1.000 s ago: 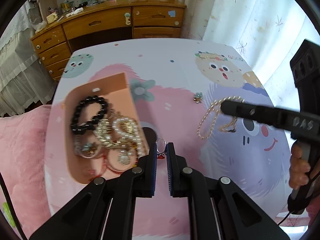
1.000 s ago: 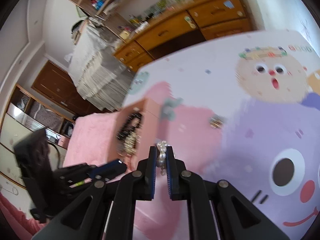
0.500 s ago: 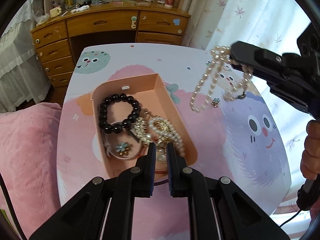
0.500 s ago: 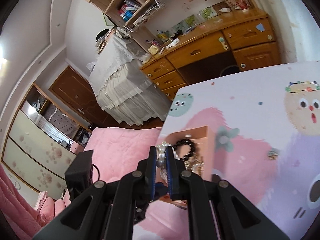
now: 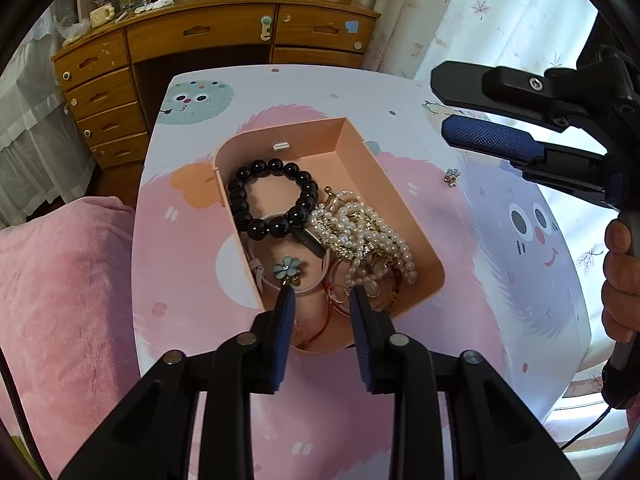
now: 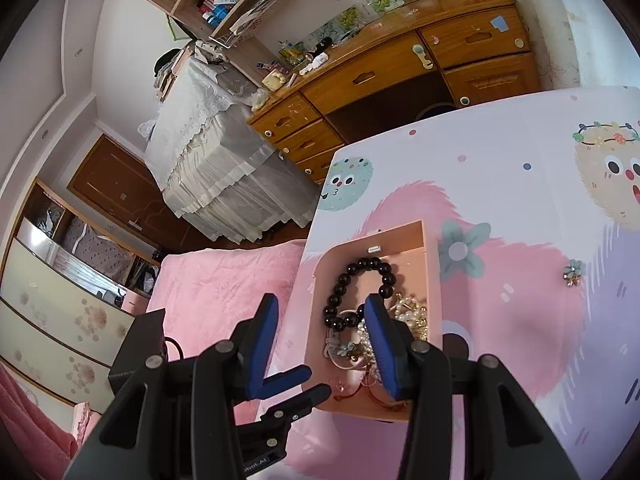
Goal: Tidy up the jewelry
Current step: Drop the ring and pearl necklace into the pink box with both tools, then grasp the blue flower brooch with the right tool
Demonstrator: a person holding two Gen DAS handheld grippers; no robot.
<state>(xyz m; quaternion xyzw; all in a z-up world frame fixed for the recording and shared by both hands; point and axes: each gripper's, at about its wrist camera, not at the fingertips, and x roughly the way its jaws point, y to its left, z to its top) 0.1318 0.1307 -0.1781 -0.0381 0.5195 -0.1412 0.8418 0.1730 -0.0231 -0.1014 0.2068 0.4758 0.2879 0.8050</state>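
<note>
A peach box (image 5: pixel 362 148) on the cartoon-print table (image 5: pixel 500 288) holds a black bead bracelet (image 5: pixel 272 200), a heap of pearl strands (image 5: pixel 372 236), a teal flower piece (image 5: pixel 287 268) and a thin ring (image 5: pixel 339 293). My left gripper (image 5: pixel 321 296) hangs over the box's near end. Its jaws are opening with nothing pressed between them, and the ring lies in the box below. My right gripper (image 6: pixel 321 302) is above the box's left rim (image 6: pixel 316 280), jaws opening and empty. A small flower earring (image 5: pixel 452 177) lies loose on the table, right of the box.
A wooden desk with drawers (image 5: pixel 200 36) stands behind the table. A pink blanket (image 5: pixel 60 280) lies along the left. Curtains (image 5: pixel 500 12) hang at the right. A person's hand (image 5: pixel 620 280) grips the right tool's handle.
Both grippers moved over the box and opened. The pearl strand that hung from the right gripper now lies in the box, as does the ring from the left gripper.
</note>
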